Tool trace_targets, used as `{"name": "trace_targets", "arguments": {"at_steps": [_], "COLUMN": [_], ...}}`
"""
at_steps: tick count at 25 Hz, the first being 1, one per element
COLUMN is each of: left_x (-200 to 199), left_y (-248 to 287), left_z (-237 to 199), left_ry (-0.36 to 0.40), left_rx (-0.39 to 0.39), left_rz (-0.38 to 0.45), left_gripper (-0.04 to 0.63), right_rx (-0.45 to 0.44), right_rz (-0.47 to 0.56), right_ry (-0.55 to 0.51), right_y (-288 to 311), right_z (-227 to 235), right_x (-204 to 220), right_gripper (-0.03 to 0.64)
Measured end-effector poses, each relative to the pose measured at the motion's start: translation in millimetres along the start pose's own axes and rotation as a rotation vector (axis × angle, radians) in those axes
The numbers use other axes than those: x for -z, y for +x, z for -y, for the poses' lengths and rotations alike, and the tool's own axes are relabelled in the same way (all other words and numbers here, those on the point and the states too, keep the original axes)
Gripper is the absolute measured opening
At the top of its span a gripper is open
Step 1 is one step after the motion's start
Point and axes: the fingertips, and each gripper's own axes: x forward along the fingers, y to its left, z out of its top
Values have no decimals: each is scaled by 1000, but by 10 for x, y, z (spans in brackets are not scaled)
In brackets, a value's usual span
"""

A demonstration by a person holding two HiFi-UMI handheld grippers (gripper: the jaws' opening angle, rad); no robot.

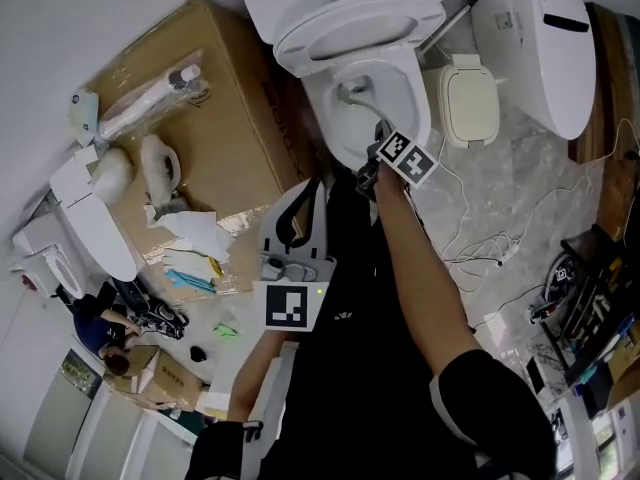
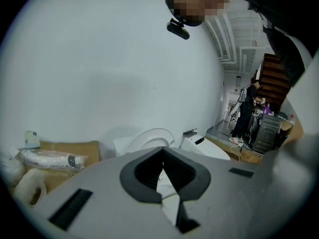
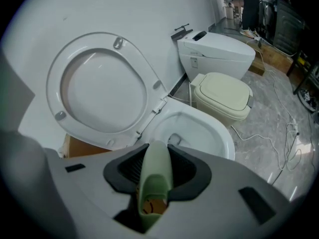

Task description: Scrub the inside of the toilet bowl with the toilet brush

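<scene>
Brush (image 3: pixel 155 176) is clamped by its handle in the right gripper (image 3: pixel 157 164), angled down so its head reaches inside the bowl (image 3: pixel 227 139); left gripper (image 2: pixel 162 172) hangs aside, closed and empty.

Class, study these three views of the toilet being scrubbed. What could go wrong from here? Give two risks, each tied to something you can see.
1. The right hand-held gripper is shut on the green brush handle near its end, so scrubbing force may twist it or let it slip into the toilet bowl.
2. Loose cables lie on the floor beside the bowl. Splashes could wet them, or a foot could catch them.
</scene>
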Motion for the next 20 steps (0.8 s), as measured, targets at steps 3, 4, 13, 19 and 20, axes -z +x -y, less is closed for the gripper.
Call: {"name": "trace_targets", "arguments": {"at_steps": [3, 4, 13, 19, 20], "left_x": [67, 79, 127, 100, 107], "left_y": [12, 17, 29, 65, 72], "left_z": [-69, -90, -129, -64, -54], "left_ry": [-8, -9, -25, -40, -43], "left_rx": [-1, -2, -2, 11, 14], "left_rz": [-7, -7, -15, 3, 1], "left_gripper": [8, 8, 8, 8, 8], "right_rx": [-7, -9, -8, 1, 3], "right_rz": [-21, -25, -86, -165, -181], "right_ry": [28, 22, -137, -354, -394], "right_y": [121, 135, -20, -167, -192], "right_z": [-45, -63, 82, 317, 365], "right_x": [89, 110, 301, 412, 438], "right_gripper": [123, 123, 121, 123, 121]}}
